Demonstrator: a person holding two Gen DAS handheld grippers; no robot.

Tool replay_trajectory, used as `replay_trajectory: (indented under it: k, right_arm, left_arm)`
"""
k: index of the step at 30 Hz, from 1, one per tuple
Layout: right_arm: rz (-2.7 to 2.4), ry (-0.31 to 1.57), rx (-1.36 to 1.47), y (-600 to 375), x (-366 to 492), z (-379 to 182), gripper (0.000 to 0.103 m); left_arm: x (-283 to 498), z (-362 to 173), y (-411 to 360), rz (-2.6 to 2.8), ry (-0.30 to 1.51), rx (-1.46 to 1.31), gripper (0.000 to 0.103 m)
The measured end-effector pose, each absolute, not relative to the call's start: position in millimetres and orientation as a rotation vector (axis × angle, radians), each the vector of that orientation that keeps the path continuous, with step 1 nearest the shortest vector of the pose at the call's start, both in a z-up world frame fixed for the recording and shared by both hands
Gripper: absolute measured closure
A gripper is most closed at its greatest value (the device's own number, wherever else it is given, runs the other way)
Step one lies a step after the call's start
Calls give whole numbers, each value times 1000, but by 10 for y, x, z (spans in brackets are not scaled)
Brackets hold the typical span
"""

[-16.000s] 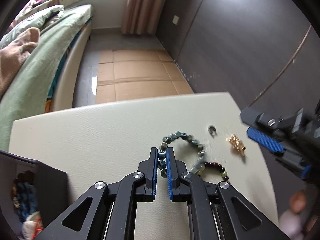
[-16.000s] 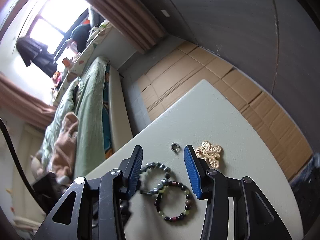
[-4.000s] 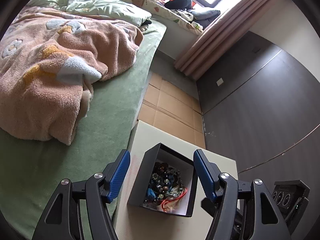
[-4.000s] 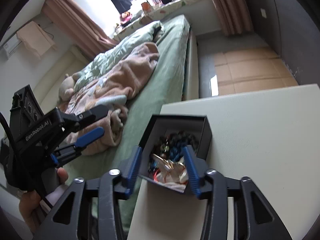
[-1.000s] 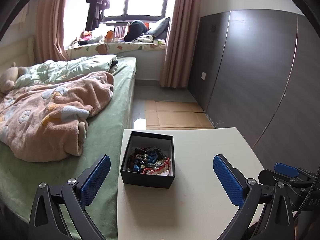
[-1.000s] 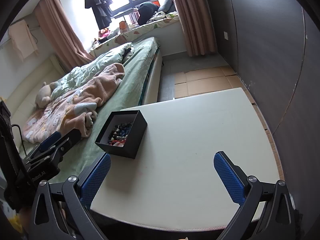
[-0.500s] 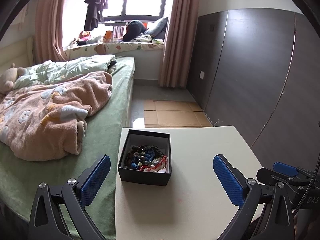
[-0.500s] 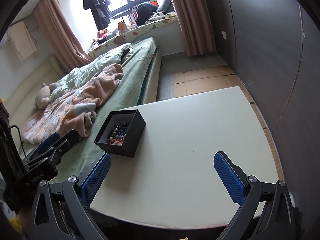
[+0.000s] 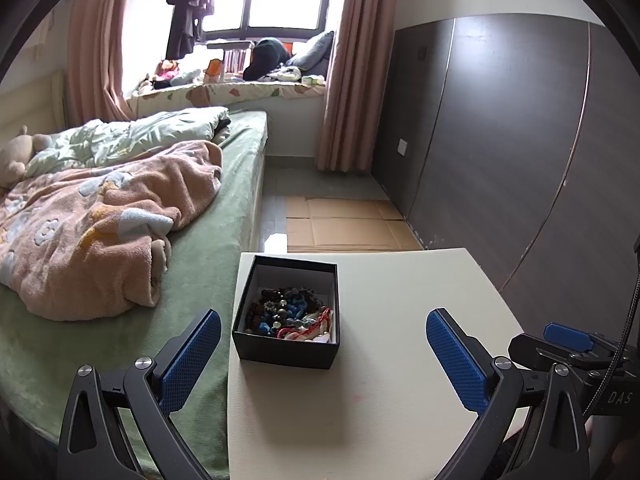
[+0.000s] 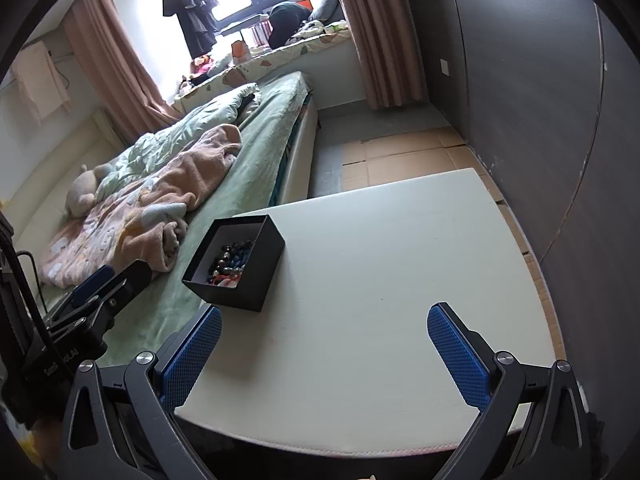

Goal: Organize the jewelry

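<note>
Both grippers pulled back; jewelry inside black box

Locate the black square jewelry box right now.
The black square jewelry box sits open on the cream table, at its left edge beside the green bed; both views show it, no gripper touching.

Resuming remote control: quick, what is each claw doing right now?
Left claw: open wide, holding nothing.
Right claw: open wide, holding nothing.
</note>
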State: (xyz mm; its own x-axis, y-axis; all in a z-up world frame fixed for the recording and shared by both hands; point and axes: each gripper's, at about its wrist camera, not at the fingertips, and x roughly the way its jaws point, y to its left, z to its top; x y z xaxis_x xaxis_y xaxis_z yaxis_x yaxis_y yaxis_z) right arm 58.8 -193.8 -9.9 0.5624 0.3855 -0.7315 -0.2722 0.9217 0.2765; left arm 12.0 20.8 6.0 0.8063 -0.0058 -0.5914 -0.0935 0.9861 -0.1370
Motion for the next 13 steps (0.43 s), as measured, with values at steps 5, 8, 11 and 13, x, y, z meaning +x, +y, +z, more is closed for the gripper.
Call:
replay_trajectory:
  k: [5, 8, 11, 13]
  right_arm:
    - [388, 906, 131, -1918, 599, -119, 0]
    - [383, 907, 120, -1904, 594, -123, 0]
    - [377, 913, 118, -1903, 611, -133, 0]
    - [376, 914, 121, -1909, 620, -134, 0]
  left_arm:
    - [141, 33, 201, 45, 642, -164, 0]
    - [129, 42, 176, 35, 634, -158, 0]
    - [129, 49, 142, 29, 629, -152, 0]
    - [152, 39, 132, 23, 634, -151, 1]
